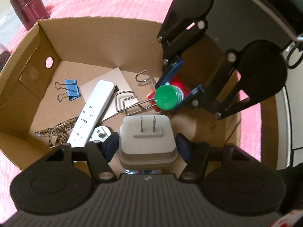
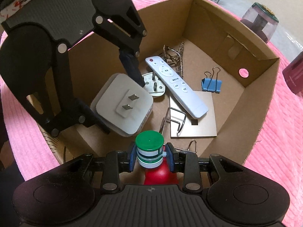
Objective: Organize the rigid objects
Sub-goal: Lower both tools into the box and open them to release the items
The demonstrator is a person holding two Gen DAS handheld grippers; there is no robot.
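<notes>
Both tongs hang over the cardboard box (image 1: pixel 79 28). The left tongs (image 1: pixel 147 145) are clamped on a white plug adapter (image 1: pixel 147 132), prongs pointing away from the camera. The right tongs (image 2: pixel 151 157) pinch the neck of a red bottle (image 2: pixel 161 174) (green cap forward), its long axis running along the fingers. A white remote (image 2: pixel 176 85) lies diagonally on the box floor.

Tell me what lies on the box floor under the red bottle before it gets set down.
Wire hooks lie on the floor of the box right beneath the red bottle in the right gripper; bare cardboard shows nearer the charger.
</notes>
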